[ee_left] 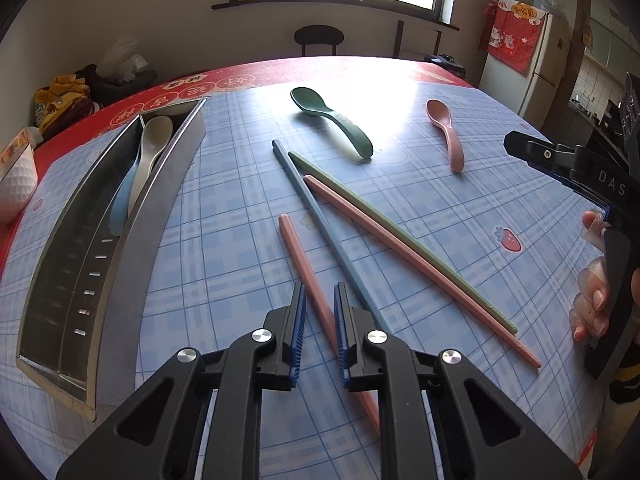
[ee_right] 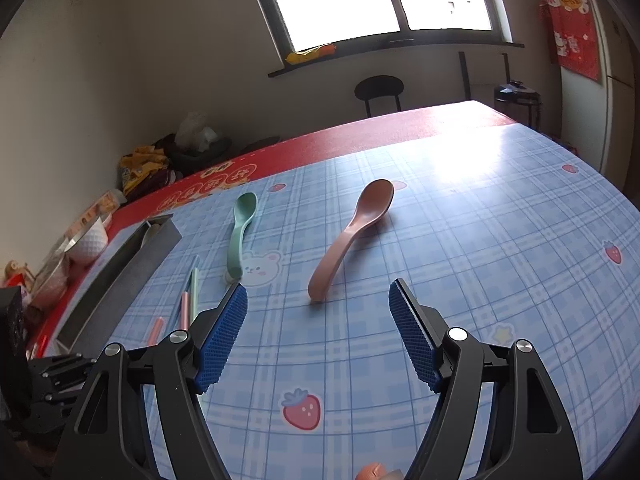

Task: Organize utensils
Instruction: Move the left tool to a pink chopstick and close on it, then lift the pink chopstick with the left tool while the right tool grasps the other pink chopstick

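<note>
My left gripper [ee_left: 320, 316] is shut on a pink chopstick [ee_left: 296, 248] that lies slanted on the blue checked cloth. Beside it lie a blue chopstick [ee_left: 320, 220], a green chopstick [ee_left: 400, 236] and a second pink chopstick [ee_left: 420, 268]. Farther off are a dark green spoon [ee_left: 332, 120] and a pink spoon [ee_left: 444, 132]. A metal tray [ee_left: 120, 248] on the left holds a white spoon [ee_left: 156, 136] and a blue spoon [ee_left: 120, 208]. My right gripper [ee_right: 317, 285] stands open, its fingertips either side of the handle end of the pink spoon [ee_right: 352, 232], not touching it. The green spoon [ee_right: 240, 232] lies to its left.
A white bowl [ee_left: 16, 184] stands left of the tray on the red table border [ee_left: 168, 92]. Bags and clutter [ee_left: 64, 100] sit beyond the table's far left corner. A chair [ee_left: 319, 38] stands behind the table, a fridge [ee_left: 532, 72] at the right. A hand [ee_left: 592, 300] holds the right gripper.
</note>
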The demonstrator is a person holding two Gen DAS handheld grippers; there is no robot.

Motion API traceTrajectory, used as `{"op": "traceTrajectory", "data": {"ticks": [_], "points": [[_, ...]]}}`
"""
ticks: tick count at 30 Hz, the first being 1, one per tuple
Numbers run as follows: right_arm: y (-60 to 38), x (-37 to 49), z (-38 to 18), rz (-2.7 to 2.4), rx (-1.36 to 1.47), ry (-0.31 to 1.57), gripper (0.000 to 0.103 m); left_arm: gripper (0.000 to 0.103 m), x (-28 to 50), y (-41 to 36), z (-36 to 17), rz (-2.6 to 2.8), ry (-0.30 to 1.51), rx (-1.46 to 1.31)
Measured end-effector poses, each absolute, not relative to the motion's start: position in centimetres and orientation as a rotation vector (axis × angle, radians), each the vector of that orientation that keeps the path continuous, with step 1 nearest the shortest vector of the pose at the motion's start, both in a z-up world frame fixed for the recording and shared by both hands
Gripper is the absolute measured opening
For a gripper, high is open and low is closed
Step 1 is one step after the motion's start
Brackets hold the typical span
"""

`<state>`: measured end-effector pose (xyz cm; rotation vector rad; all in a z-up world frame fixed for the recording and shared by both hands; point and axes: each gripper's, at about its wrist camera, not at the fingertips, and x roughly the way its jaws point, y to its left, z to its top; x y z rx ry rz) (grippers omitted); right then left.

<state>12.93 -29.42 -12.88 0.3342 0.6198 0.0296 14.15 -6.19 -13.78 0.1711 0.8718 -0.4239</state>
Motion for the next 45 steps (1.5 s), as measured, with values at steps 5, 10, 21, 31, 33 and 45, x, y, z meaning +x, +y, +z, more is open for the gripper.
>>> {"op": "traceTrajectory", "data": {"ticks": [5,10,21,31,33,45], "points": [[-29.5,12.9,-12.8,0.029,0.334,0.615,0.071,0.012,14.2,-5.9,-13.8,-0.413,0.875,0.164],[-29.6,12.8,-12.8,0.029,0.338,0.614,0.071,0.012,14.1,-6.1,-13.8,-0.409,0.868,0.174],[-29.6,13.0,-12.8,0.034,0.349,0.625,0.071,0.012,14.2,-6.0,-13.9,-0.421,0.87,0.16],[-29.0,13.1,-13.0,0.063,0.345,0.632,0.071,0.007,13.9,-5.2,-13.3,-0.401,0.837,0.128],[-28.8,13.1,-12.9,0.066,0.337,0.631,0.071,0.007,13.8,-5.0,-13.2,-0.397,0.828,0.116],[-23.5,13.0,-11.9,0.154,0.03,0.649,0.055,0.007,13.5,-2.4,-12.1,-0.393,0.758,-0.017]]}}
